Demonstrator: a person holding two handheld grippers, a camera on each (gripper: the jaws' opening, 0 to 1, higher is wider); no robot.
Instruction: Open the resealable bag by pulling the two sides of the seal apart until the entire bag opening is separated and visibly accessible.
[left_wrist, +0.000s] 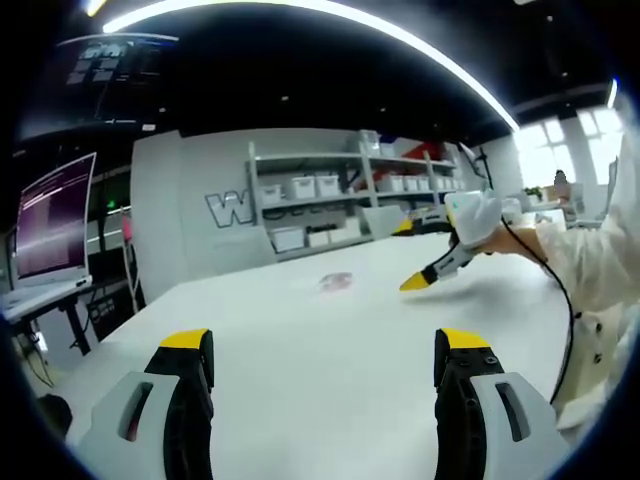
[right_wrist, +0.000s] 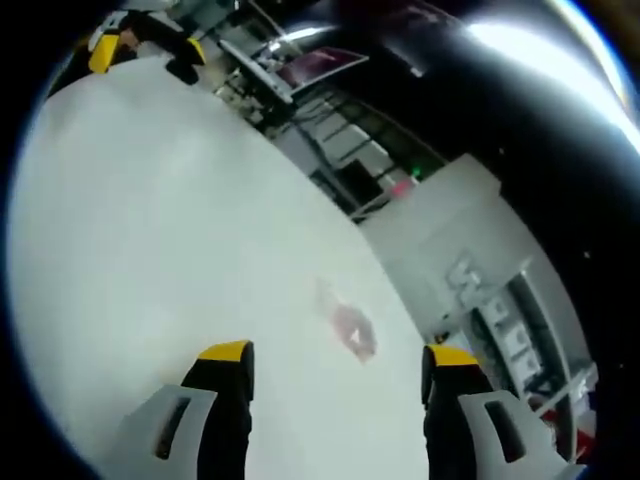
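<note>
A small clear resealable bag (left_wrist: 337, 282) with pinkish contents lies flat on the white table (left_wrist: 300, 380), out ahead of my left gripper (left_wrist: 322, 345), whose jaws stand wide open and empty. My right gripper (left_wrist: 410, 255) comes in from the right, held by a gloved hand (left_wrist: 478, 218), its yellow tips apart just right of the bag. In the right gripper view the bag (right_wrist: 350, 328) lies just beyond my open right gripper (right_wrist: 338, 355), between the two jaw tips. My left gripper (right_wrist: 145, 50) shows far off at the top left.
Across the table stands a white wall with shelving (left_wrist: 340, 195) holding several white bins. A monitor (left_wrist: 52, 218) sits on a desk at the left. A person's white sleeve (left_wrist: 600, 260) and a black cable (left_wrist: 560, 290) are at the right edge.
</note>
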